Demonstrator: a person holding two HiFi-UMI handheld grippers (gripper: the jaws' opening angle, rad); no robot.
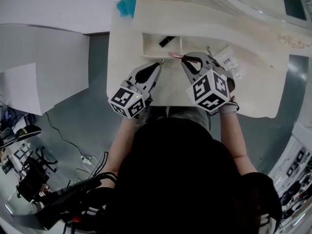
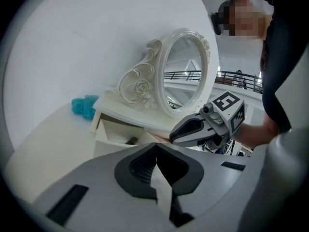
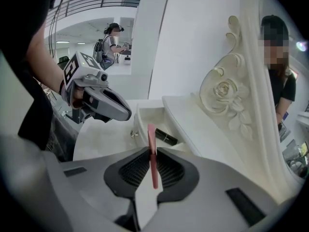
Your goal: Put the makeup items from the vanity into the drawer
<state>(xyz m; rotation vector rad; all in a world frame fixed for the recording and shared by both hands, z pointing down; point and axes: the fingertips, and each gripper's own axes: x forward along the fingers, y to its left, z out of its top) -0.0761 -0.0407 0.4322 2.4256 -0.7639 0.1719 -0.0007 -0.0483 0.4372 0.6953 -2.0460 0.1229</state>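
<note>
The slim pink stick (image 3: 151, 135) is clamped between the pads of the right gripper (image 3: 153, 161). It is held low on its length, with most of it standing out past the fingertips. Its long axis runs along the jaws' own line, so the free end leads wherever that gripper points. In the head view that end sits at the front edge of the open drawer (image 1: 152, 44), near its right front corner. The cavity lies straight ahead of the tip and a little below it.

A black tube (image 3: 165, 138) already lies inside the drawer, slantwise towards the back, on the line the stick would follow. The right hand, carrying the load, is the one placed to deliver. I judge the coming move to be a short push forward and down over the drawer front, then a release clear of the tube.

The left gripper (image 2: 157, 152) hangs just beside, at the drawer's front left, with its jaws together and nothing between them. Small clear packets (image 1: 227, 60) lie on the right part of the vanity top (image 1: 170, 94), and a teal object (image 1: 127, 5) sits off its back left corner.
</note>
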